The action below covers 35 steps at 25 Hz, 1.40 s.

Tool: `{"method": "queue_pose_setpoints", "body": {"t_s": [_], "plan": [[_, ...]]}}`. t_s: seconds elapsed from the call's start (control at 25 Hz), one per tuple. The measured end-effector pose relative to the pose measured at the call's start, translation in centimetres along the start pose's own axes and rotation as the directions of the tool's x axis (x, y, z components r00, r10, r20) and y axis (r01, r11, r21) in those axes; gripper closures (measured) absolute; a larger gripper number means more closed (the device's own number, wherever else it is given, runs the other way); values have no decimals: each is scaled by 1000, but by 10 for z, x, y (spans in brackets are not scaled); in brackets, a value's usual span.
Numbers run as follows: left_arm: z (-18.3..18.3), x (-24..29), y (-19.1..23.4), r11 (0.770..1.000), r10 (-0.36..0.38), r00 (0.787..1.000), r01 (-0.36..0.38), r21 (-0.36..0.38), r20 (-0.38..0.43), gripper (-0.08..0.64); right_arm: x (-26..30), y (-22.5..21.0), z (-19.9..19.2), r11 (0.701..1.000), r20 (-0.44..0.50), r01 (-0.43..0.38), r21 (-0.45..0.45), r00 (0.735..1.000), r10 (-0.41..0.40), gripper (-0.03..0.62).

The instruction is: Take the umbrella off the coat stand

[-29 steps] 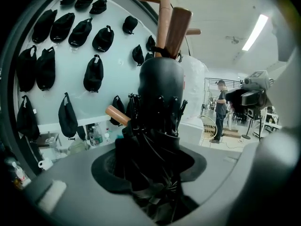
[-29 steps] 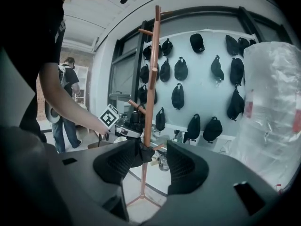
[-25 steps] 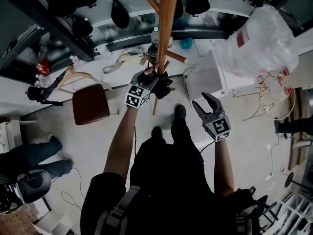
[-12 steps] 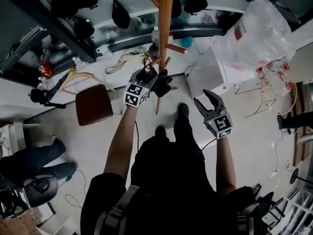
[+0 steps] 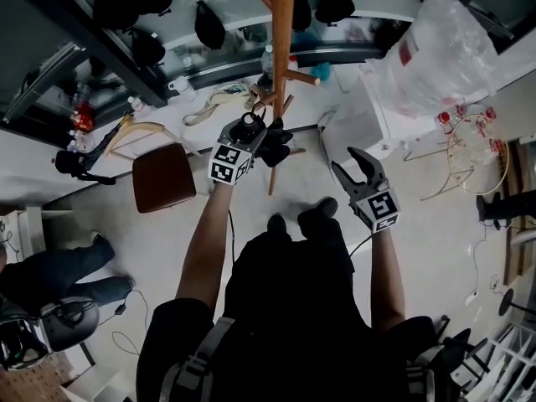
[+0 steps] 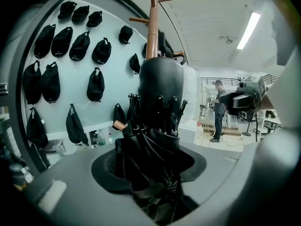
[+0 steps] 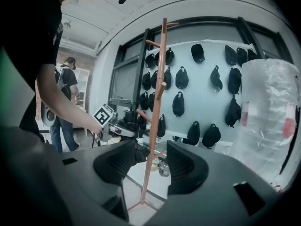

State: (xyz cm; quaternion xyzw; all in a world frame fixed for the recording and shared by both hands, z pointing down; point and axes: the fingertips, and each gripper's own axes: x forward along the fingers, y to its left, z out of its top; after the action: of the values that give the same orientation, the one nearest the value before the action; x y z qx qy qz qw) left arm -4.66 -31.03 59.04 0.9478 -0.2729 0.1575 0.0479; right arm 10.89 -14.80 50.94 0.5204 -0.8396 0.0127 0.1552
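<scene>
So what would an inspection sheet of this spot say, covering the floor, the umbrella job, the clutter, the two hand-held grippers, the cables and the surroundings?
Surface: pale floor; the person stands on it.
Job's things: folded black umbrella close beside the wooden coat stand; whether it hangs from a peg cannot be told.
Clutter: brown stool, bulky clear plastic bag, wire frame.
Grippers: left gripper shut on the umbrella; right gripper open, empty.
Cables: thin cable on the floor at right.
Surroundings: black caps hung on the wall; seated person at left.
</scene>
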Motion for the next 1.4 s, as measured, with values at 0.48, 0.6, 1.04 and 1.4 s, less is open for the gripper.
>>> {"method": "queue_pose_setpoints", "body": {"t_s": [0.48,0.6,1.04,1.4], "plan": [[18,-24,-12,996,88,996,-87,-5,8,351,0,-6,1,995,22,-102,-10,995,102,411],[22,-31,-19,994,109,994,-109,-2,5,351,2,-9,4,991,27,-133,-23,991,133,413],[27,-54,-60,986,169,985,-169,3,-30,351,5,-13,12,972,46,-229,-56,972,232,417],[28,-80,-92,973,232,972,-232,12,-42,350,-1,-15,8,960,32,-270,-80,962,273,428]]}}
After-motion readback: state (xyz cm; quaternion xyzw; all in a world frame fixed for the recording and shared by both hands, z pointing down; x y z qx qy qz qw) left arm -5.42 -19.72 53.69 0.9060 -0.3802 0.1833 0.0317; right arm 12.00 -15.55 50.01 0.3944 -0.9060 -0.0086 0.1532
